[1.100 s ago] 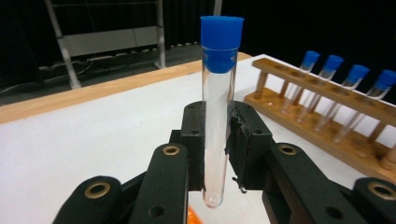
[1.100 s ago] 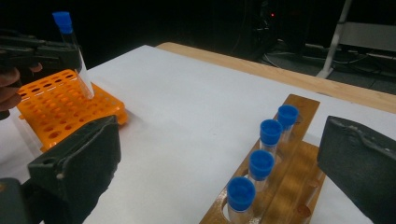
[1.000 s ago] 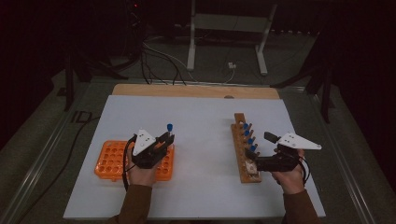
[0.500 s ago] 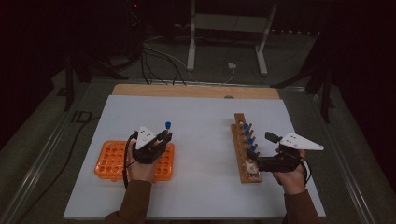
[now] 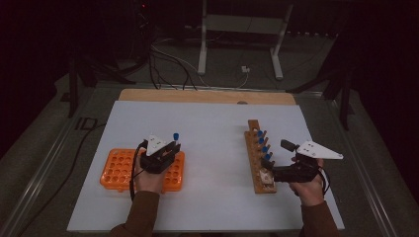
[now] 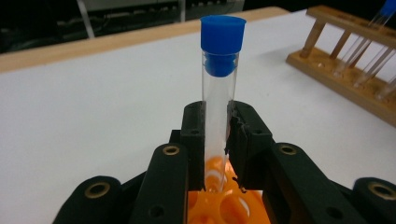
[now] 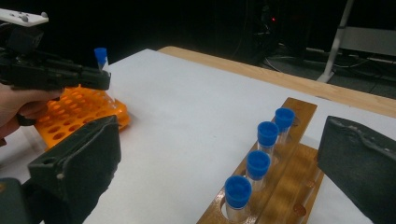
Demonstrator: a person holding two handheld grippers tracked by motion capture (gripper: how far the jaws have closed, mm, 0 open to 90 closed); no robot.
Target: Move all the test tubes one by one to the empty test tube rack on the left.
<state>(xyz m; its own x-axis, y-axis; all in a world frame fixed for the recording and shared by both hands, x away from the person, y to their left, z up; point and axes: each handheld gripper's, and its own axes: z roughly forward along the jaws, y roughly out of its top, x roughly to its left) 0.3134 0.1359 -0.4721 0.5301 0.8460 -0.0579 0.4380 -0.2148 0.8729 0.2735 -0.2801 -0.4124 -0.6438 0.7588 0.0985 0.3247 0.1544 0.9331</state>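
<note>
Left gripper (image 6: 217, 140): the jaws are clenched on a clear, blue-capped test tube (image 6: 219, 88), held upright at lower centre of the left gripper view, its bottom end just above the holes of the orange tube rack (image 6: 219, 205). In the high view this rack (image 5: 116, 170) lies at lower left on the white table cover (image 5: 207, 123), apparently with no tubes seated in it. Right gripper (image 7: 219, 186): the jaws stand wide apart and released, holding nothing, close beside the near end of the wooden rack (image 7: 280, 186) at lower right. Four blue-capped tubes (image 7: 258, 164) remain in that rack. Judged progress: the transfer is at an early stage; one tube is about to be seated and four are left.
</note>
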